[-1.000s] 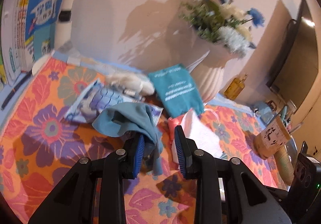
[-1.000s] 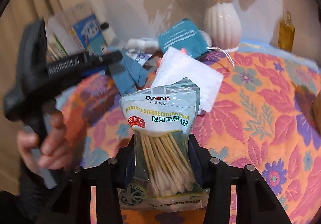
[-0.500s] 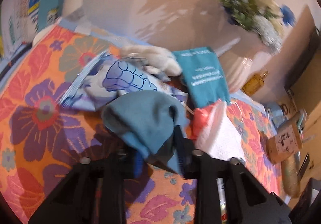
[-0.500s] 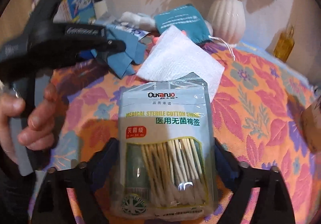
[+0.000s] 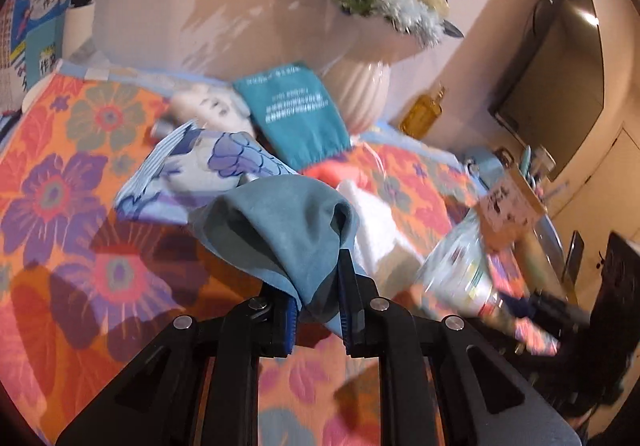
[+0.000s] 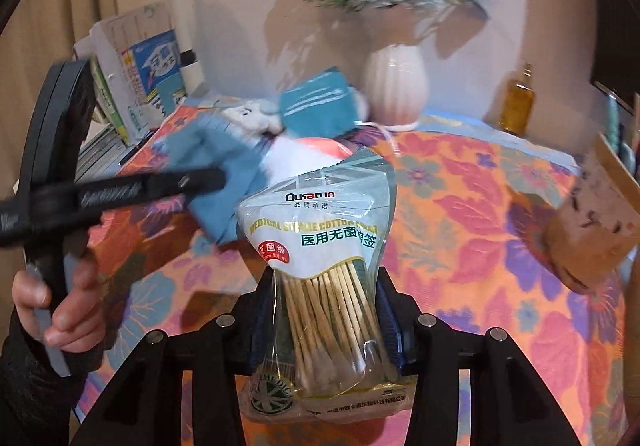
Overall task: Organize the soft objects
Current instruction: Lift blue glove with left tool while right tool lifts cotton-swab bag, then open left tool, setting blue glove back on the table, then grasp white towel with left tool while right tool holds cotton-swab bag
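My left gripper (image 5: pixel 318 310) is shut on a fold of the blue cloth (image 5: pixel 288 230), which hangs bunched over its pads above the flowered tablecloth (image 5: pixel 60 206). In the right wrist view the same cloth (image 6: pixel 224 182) trails from the left gripper's tip, held by a person's hand (image 6: pixel 60 306). My right gripper (image 6: pixel 324 318) has its jaws closing on the clear bag of cotton swabs (image 6: pixel 320 246), squeezing its lower half. The bag stands upright between the pads. It shows blurred at the right of the left wrist view (image 5: pixel 460 274).
Behind the cloth lie a blue-and-white patterned packet (image 5: pixel 200 170), a white plush toy (image 5: pixel 212 106), a teal pouch (image 5: pixel 296 114) and a white folded tissue (image 5: pixel 372 222). A white vase (image 5: pixel 360 86), an amber bottle (image 5: pixel 422 112) and a paper cup (image 6: pixel 596 222) stand further back and right. Books (image 6: pixel 136 66) line the left.
The left jaws closed on the blue cloth and drew it up. The right jaws widened around the swab bag, then squeezed it again and raised it.
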